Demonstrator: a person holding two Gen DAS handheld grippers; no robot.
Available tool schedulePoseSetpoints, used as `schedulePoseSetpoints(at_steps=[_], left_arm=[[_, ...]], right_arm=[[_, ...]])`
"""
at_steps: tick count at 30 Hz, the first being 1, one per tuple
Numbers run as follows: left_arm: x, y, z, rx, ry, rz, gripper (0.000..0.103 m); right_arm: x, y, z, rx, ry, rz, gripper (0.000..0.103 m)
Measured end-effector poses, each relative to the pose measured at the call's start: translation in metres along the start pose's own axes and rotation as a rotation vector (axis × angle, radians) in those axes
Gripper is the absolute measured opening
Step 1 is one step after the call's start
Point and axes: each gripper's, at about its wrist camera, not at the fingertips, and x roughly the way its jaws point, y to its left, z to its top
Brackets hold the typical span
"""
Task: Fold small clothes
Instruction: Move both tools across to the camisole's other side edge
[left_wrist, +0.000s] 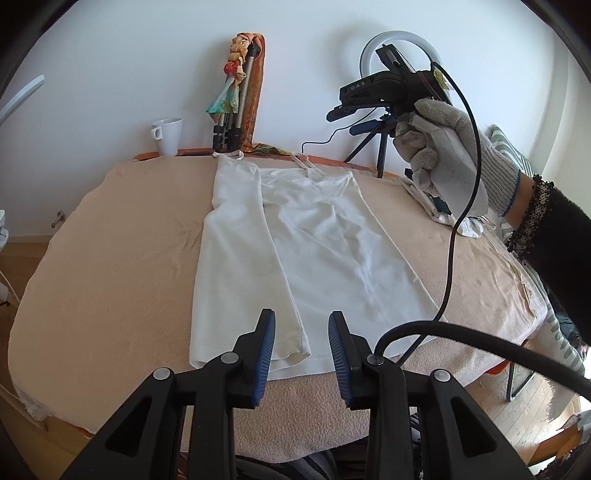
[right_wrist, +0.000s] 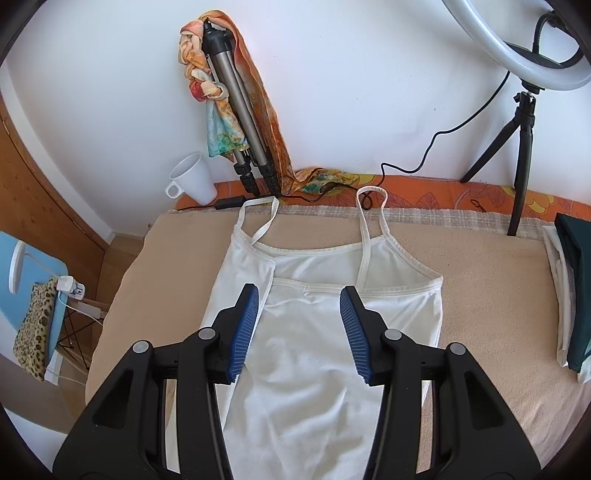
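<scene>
A white strappy camisole (left_wrist: 314, 240) lies flat on the beige blanket (left_wrist: 110, 258), straps toward the wall, its left side folded in over the middle. My left gripper (left_wrist: 302, 314) hovers open above the hem with nothing between its blue pads. A gloved hand (left_wrist: 454, 155) holds my right gripper (left_wrist: 338, 110) high at the right, off the cloth. In the right wrist view the right gripper (right_wrist: 300, 288) stands open above the camisole's (right_wrist: 306, 350) upper part, apart from it and holding nothing.
A white mug (right_wrist: 194, 181), a folded tripod wrapped in a scarf (right_wrist: 229, 96) and a ring light (right_wrist: 517, 55) on a small stand line the wall. Folded clothes (right_wrist: 572, 295) are stacked at the blanket's right edge. A black cable (left_wrist: 454, 240) hangs over the right side.
</scene>
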Motion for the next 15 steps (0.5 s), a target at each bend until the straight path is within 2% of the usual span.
schedulePoseSetpoints(at_steps=[8, 15], left_arm=[[-0.002, -0.030, -0.002, 0.065, -0.011, -0.033, 0.030], [0.009, -0.063, -0.003, 0.133, -0.007, -0.083, 0.033]], right_arm=[[-0.062, -0.045, -0.030, 0.043, -0.055, -0.054, 0.049], [-0.096, -0.088, -0.051, 0.116, -0.085, -0.074, 0.049]])
